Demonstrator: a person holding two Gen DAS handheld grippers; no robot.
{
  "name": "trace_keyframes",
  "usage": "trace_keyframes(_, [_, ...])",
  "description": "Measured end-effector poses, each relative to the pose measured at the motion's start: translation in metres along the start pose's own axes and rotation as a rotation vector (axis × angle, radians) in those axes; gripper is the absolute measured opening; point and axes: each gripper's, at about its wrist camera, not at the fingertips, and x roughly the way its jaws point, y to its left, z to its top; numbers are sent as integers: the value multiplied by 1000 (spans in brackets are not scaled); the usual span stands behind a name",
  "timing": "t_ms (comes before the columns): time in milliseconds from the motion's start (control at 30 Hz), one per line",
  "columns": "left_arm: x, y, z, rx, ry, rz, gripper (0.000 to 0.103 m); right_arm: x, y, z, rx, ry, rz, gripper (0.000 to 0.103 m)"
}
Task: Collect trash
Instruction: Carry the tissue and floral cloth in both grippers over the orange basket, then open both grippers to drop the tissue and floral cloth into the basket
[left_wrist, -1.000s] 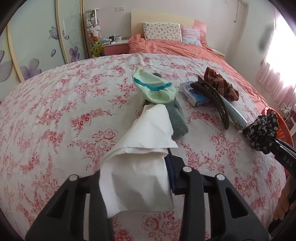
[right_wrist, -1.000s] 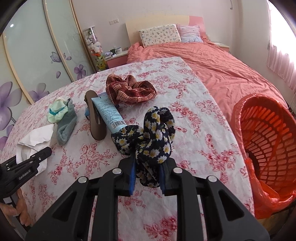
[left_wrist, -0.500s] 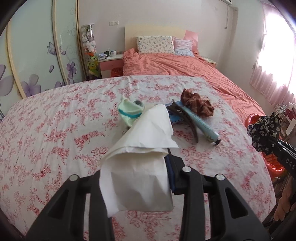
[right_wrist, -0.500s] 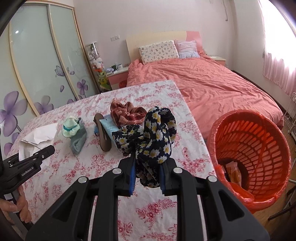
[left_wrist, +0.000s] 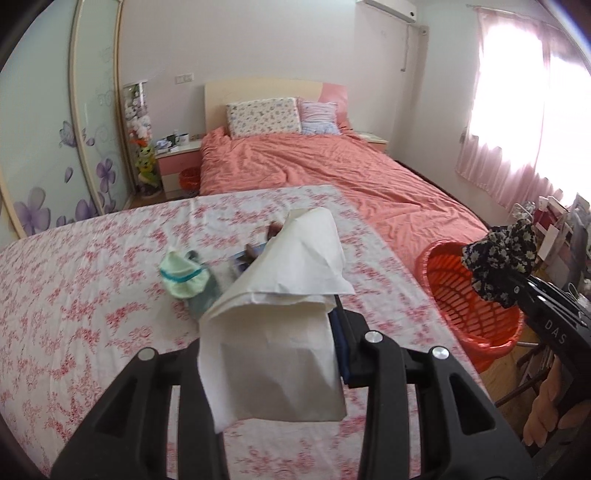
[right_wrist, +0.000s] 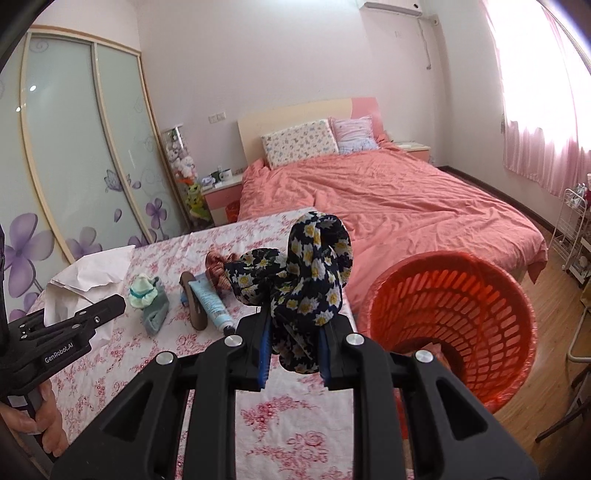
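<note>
My left gripper (left_wrist: 273, 354) is clamped on a white tissue (left_wrist: 280, 295), which stands up between the jaws and droops over them. My right gripper (right_wrist: 293, 354) is closed on a dark floral scrunchie (right_wrist: 303, 266) that bulges above its pads. Just right of and below the right gripper stands the orange basket (right_wrist: 461, 295), open-topped on the floor beside the table (right_wrist: 288, 417). Ahead and left of it lie a tube (right_wrist: 210, 299), a brown clip (right_wrist: 194, 302), socks (right_wrist: 147, 299) and a plaid scrunchie (right_wrist: 218, 266).
</note>
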Motion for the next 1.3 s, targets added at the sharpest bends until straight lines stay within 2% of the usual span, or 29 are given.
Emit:
trace_keyframes(267, [2, -60, 17, 70, -29, -112, 36, -19, -37, 9, 35, -75, -77, 20])
trace_keyframes(433, [16, -102, 26, 93, -22, -216, 36, -24, -70, 13, 82, -100, -124, 20])
trace_keyframes(700, [54, -172, 33, 163, 17, -342, 36, -13, -116, 14, 158, -96, -181, 20])
trace_keyframes(833, [77, -199, 31, 192, 40, -375, 38, -3, -136, 15, 191, -82, -199, 21])
trace_keyframes(933, [99, -214, 30, 203, 71, -379, 44, 9, -155, 13, 235, -53, -204, 23])
trace_keyframes(1033, [123, -220, 27, 205, 108, -365, 52, 17, -165, 9, 265, -23, -186, 32])
trace_keyframes(1100, [133, -217, 24, 205, 126, -350, 56, 23, -169, 6, 269, -7, -184, 48])
trace_keyframes(1300, [148, -189, 15, 184, 150, -297, 63, 26, -161, 0, 253, 10, -211, 63])
